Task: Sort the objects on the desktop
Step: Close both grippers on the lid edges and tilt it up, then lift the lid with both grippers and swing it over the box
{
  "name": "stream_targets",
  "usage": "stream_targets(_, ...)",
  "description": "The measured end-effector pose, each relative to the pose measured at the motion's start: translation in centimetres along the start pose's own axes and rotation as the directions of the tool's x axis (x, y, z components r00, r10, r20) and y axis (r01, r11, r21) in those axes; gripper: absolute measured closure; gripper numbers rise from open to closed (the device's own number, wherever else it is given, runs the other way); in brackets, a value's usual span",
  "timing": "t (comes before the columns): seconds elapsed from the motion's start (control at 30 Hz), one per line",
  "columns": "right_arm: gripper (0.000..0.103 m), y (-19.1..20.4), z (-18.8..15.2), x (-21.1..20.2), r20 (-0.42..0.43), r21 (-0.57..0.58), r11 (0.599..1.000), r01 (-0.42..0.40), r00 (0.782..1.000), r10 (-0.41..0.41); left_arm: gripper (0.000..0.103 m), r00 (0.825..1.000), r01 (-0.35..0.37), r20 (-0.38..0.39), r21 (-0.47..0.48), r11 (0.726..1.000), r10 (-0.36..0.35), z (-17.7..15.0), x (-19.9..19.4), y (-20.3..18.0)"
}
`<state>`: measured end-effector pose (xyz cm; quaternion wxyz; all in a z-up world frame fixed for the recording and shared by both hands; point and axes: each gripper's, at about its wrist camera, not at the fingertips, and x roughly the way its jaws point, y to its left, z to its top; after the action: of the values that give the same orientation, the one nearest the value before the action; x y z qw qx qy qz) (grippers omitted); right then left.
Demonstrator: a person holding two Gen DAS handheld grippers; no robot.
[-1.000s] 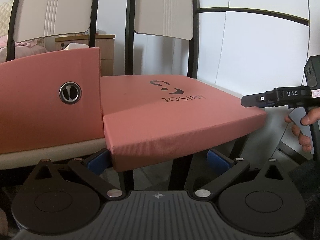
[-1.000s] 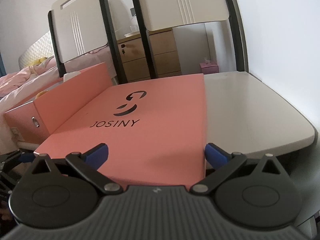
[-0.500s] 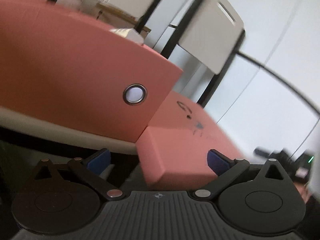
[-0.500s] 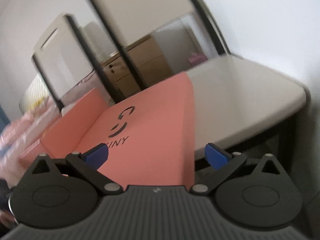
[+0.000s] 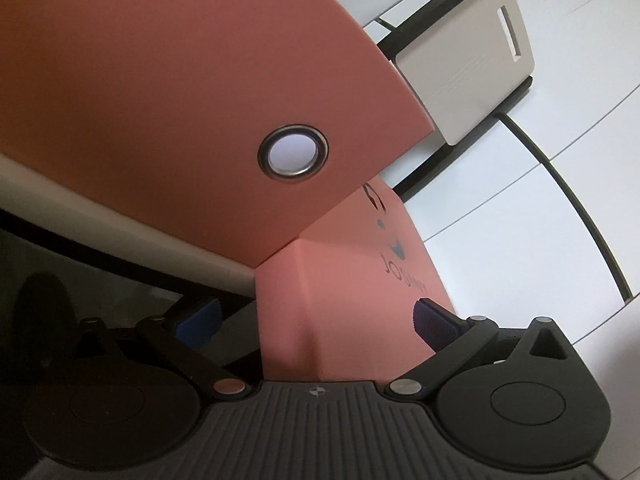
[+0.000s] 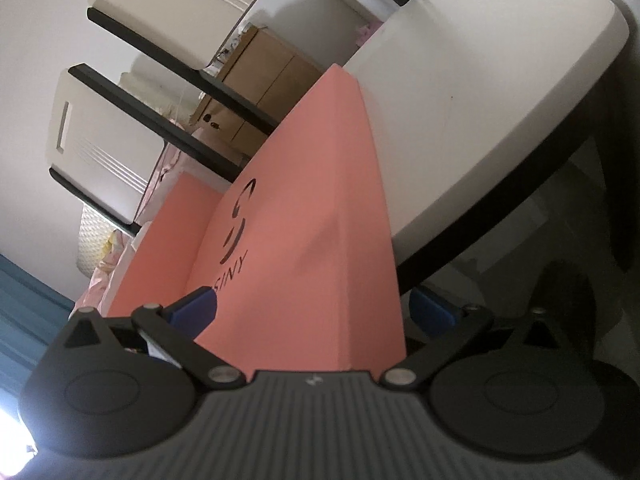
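Lid (image 5: 344,312) overhangs the table (image 6: 500,80) edge, beside the box (image 5: 160,92). Left gripper (image 5: 316,316) and right gripper (image 6: 312,306) are spread wide, straddling its corners — nothing is clamped. Slip risk: lid may tip off if nudged unevenly.

Flat pink cardboard box lid (image 6: 320,216): matt, smooth. Round metal eyelet (image 5: 293,151): glossy. Cream tabletop (image 6: 500,92): smooth, matt. Brown wooden drawer cabinet (image 6: 264,76): matt.

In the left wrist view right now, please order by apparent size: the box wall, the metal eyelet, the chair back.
1. box wall, though it is nearest the camera
2. chair back
3. metal eyelet
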<state>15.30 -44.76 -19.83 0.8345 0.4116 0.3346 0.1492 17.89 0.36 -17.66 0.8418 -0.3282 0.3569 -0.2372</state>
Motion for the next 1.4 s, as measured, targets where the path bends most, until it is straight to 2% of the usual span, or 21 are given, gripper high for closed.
stream_targets(0.07,0.001,-0.2,0.1,0.0,0.002,0.014,1.000,-0.002,1.000,0.002,0.004,1.000,0.004,-0.017,0.001,1.000,-0.004,0.0,0.2,0.0)
stream_targets(0.13,0.009,-0.2,0.1,0.1,-0.004,0.020,1.000,-0.001,1.000,0.001,0.010,0.999,0.003,-0.039,0.004,1.000,-0.003,0.0,0.4,0.1)
stream_targets(0.2,0.018,-0.1,0.1,0.2,-0.007,0.015,1.000,0.006,1.000,-0.005,0.021,0.998,-0.004,-0.066,0.008,1.000,0.004,-0.1,0.6,0.2)
stream_targets(0.3,0.025,0.0,0.0,0.2,-0.021,0.005,1.000,-0.011,1.000,0.011,0.027,0.997,0.015,-0.081,0.028,0.999,-0.013,-0.5,0.8,-0.3)
stream_targets(0.53,0.030,0.8,-0.4,-1.0,-0.018,-0.048,0.999,-0.005,1.000,0.004,0.026,0.998,0.025,-0.059,0.052,0.998,-0.022,-1.4,-0.2,-0.9)
stream_targets(0.8,0.031,3.0,-0.8,-4.4,0.063,-0.128,0.991,-0.027,0.997,0.035,0.025,0.998,0.055,-0.021,0.100,0.993,-0.054,-0.9,-3.1,-3.5)
stream_targets(0.97,0.031,4.2,-0.9,-6.8,0.115,-0.148,0.989,-0.027,0.992,0.045,0.024,0.996,0.090,-0.017,0.120,0.989,-0.088,-0.5,-3.4,-5.7)
stream_targets(1.4,0.031,6.2,-0.8,-10.7,0.177,-0.184,0.982,-0.046,0.981,0.079,0.024,0.987,0.154,0.025,0.183,0.971,-0.161,0.1,-5.4,-8.2)
